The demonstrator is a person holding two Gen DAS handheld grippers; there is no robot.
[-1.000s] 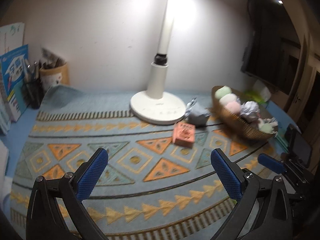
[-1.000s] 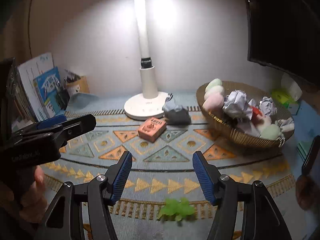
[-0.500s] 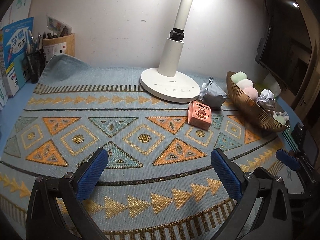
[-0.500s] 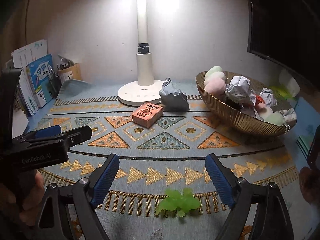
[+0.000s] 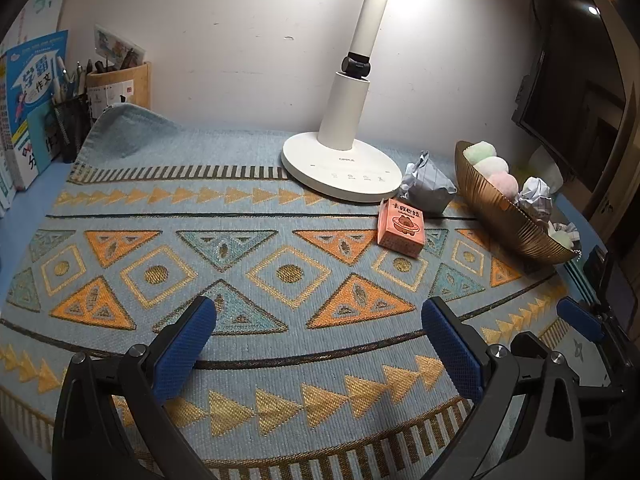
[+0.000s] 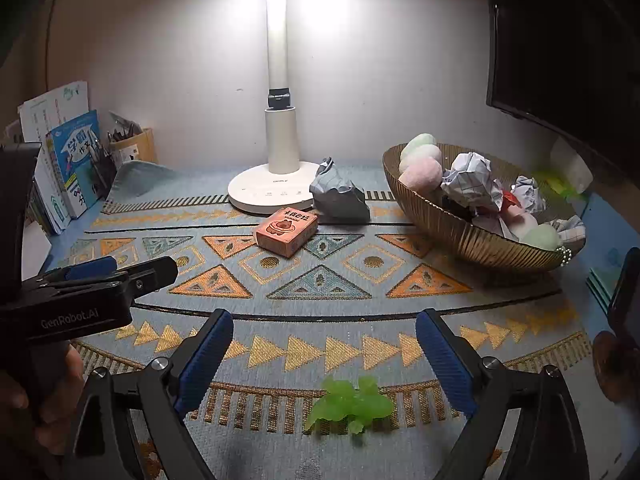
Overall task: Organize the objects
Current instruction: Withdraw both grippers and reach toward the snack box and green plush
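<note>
Woven mat, three loose things, one gold basket to take them

Blue-padded and wide apart, the right tool (image 6: 324, 354) hovers low over the near edge of the patterned mat (image 6: 320, 312), holding nothing; the green leafy piece (image 6: 350, 402) lies between its pads, probably the first pick. The left tool (image 5: 318, 346) is likewise spread and holding nothing, over bare mat at the near left. Far right, the gold basket (image 6: 460, 232) already carries pom-poms and crumpled paper, so it seems to be the collecting place. Outside it, the orange box (image 6: 287, 231) lies flat in front of the lamp base (image 6: 270, 196), just beside the grey crumpled paper (image 6: 338, 196), both near the basket on the tabletop.
</note>
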